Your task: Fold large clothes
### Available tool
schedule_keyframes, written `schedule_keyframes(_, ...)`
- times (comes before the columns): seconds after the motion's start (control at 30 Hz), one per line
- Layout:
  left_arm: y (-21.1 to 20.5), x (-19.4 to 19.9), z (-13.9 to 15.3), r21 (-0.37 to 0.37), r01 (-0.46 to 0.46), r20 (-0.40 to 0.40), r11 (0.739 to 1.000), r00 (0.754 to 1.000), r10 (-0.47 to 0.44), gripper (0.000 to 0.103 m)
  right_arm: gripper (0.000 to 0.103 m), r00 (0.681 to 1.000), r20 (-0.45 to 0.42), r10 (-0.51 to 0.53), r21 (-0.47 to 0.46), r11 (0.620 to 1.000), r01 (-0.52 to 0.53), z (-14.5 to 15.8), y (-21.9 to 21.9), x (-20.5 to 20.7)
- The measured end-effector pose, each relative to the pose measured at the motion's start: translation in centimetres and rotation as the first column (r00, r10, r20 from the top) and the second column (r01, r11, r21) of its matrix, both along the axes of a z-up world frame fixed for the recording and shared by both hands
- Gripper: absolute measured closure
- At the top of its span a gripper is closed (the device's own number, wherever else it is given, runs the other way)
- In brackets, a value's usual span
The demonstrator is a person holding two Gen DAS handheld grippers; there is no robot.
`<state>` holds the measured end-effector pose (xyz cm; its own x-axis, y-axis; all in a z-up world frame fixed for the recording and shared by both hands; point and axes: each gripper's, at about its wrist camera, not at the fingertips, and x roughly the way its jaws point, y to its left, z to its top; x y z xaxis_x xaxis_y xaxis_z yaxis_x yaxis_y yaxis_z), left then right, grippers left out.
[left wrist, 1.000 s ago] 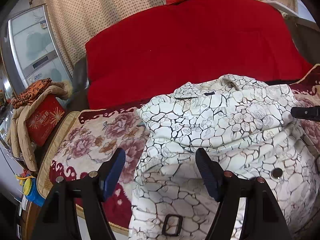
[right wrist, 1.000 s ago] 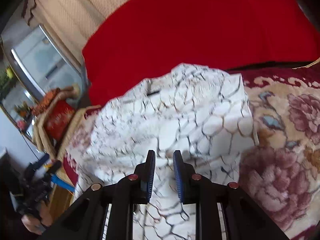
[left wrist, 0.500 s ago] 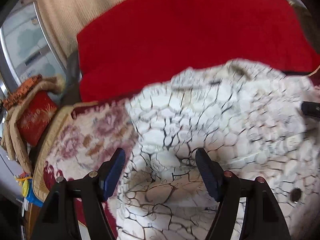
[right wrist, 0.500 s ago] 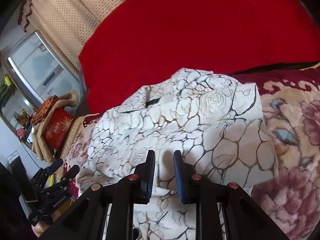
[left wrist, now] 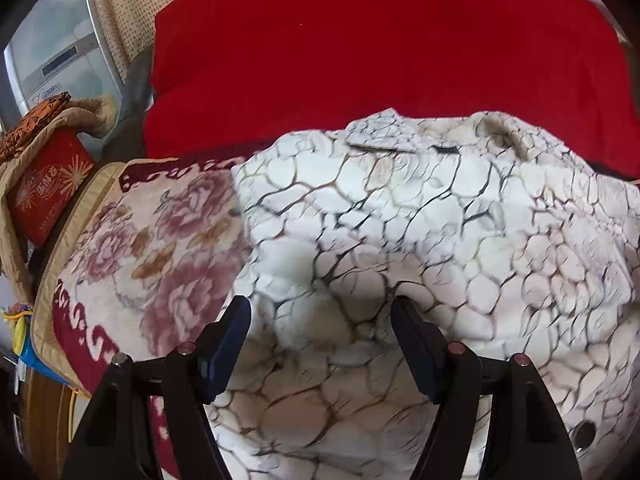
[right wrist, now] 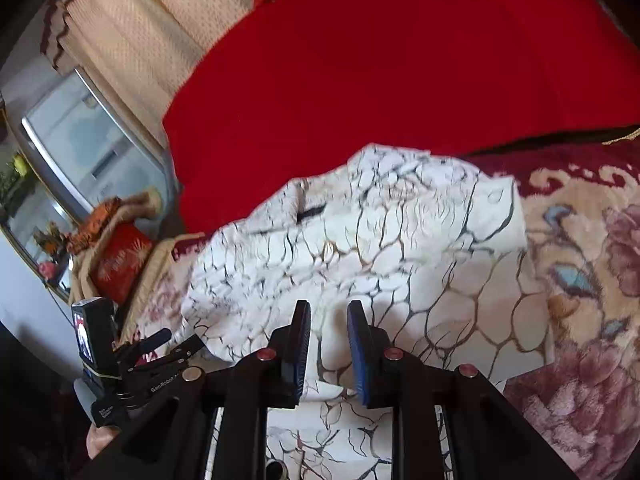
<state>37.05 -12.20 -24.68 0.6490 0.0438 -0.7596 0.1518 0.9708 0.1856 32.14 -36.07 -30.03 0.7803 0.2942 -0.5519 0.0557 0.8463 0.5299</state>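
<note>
A large white garment with a dark crackle pattern [left wrist: 420, 220] lies bunched on a floral blanket [left wrist: 160, 240]; it also shows in the right wrist view [right wrist: 360, 248]. My left gripper [left wrist: 320, 320] is open, its jaws wide apart over the garment's near left part, with cloth between them. My right gripper [right wrist: 328, 336] has its jaws close together on a fold of the garment near its front edge. The left gripper also shows at the lower left of the right wrist view [right wrist: 168, 344].
A red cover [left wrist: 380, 60] lies behind the garment. A red box wrapped in beige cloth [left wrist: 44, 184] stands at the left, in front of a silver appliance [left wrist: 60, 48]. The floral blanket [right wrist: 580, 300] extends right.
The left gripper has moved forward and lower over the garment, staying open. The right gripper stays closed on the fold, and the cloth has shifted and flattened somewhat.
</note>
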Motion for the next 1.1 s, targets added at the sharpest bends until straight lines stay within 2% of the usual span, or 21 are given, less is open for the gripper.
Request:
schedule_keyframes(0.1,-0.9,1.0,-1.4,0.004,0.011,-0.041,1.000,0.999,-0.011,0.030,0.081,0.999,-0.051,-0.020,0.005,1.000,0.020,-0.8,-0.4,0.4)
schedule_keyframes(0.17,-1.2,1.4,-3.1,0.036,0.010,-0.096,0.999,0.995,-0.007,0.030,0.082,0.989,-0.146,-0.018,0.006,1.000,0.019,-2.3,-0.2,1.3)
schedule_keyframes(0.2,-0.9,1.5,-3.4,0.042,0.017,-0.086,0.999,0.996,-0.013,0.029,0.082,0.985,-0.173,-0.012,0.022,1.000,0.017,-2.9,-0.2,1.6)
schedule_keyframes(0.27,-1.2,0.9,-3.2,0.066,0.030,-0.058,0.997,0.998,-0.026,0.029,0.082,0.987,-0.162,-0.016,0.047,0.999,0.024,-2.8,-0.5,1.5)
schedule_keyframes(0.4,-0.6,-0.2,-2.1,0.017,0.010,-0.006,1.000,1.000,-0.009,0.029,0.081,0.995,-0.097,-0.022,0.058,0.998,0.028,-1.5,-0.7,0.4)
schedule_keyframes(0.5,-0.3,-1.1,-1.4,0.023,0.011,0.057,1.000,0.998,-0.012,0.029,0.080,0.998,-0.044,-0.037,0.070,0.997,0.040,-0.4,-1.1,-0.5)
schedule_keyframes(0.57,-0.4,-1.1,-1.8,0.041,0.023,0.041,0.999,0.999,-0.025,0.025,0.079,0.998,-0.047,-0.040,0.072,0.997,0.043,-0.3,-1.2,-0.5)
schedule_keyframes(0.6,-0.6,-0.9,-2.4,0.062,0.029,0.018,0.998,0.999,-0.030,0.025,0.073,0.997,-0.068,-0.037,0.075,0.996,0.042,-0.6,-1.2,-0.2)
schedule_keyframes(0.63,-0.8,-0.7,-3.2,0.081,0.038,-0.013,0.996,0.999,-0.037,0.025,0.055,0.995,-0.094,-0.033,0.081,0.996,0.041,-1.1,-1.2,0.0)
schedule_keyframes(0.67,-0.9,-0.6,-3.7,0.089,0.044,-0.031,0.995,0.999,-0.041,0.024,0.046,0.991,-0.133,-0.012,0.100,0.995,0.025,-2.0,-1.2,0.5)
schedule_keyframes(0.7,-0.8,-0.8,-3.6,0.087,0.044,-0.025,0.995,0.999,-0.042,0.024,0.044,0.988,-0.154,0.013,0.120,0.993,0.006,-2.5,-1.0,0.8)
schedule_keyframes(0.83,0.0,-1.6,-2.3,0.066,0.030,-0.005,0.997,1.000,-0.030,0.024,0.044,0.995,-0.104,0.012,0.047,0.999,-0.007,-1.4,-0.2,-0.1)
schedule_keyframes(0.97,3.0,-3.2,0.0,0.017,-0.005,0.037,1.000,0.999,0.005,0.024,0.044,0.998,-0.058,0.003,0.071,0.997,0.001,-0.8,-1.0,-1.2)
schedule_keyframes(1.1,6.8,-4.8,2.0,0.002,-0.027,0.051,1.000,0.998,0.027,0.021,0.044,0.998,-0.047,-0.044,0.096,0.994,0.049,-0.7,-2.7,-2.6)
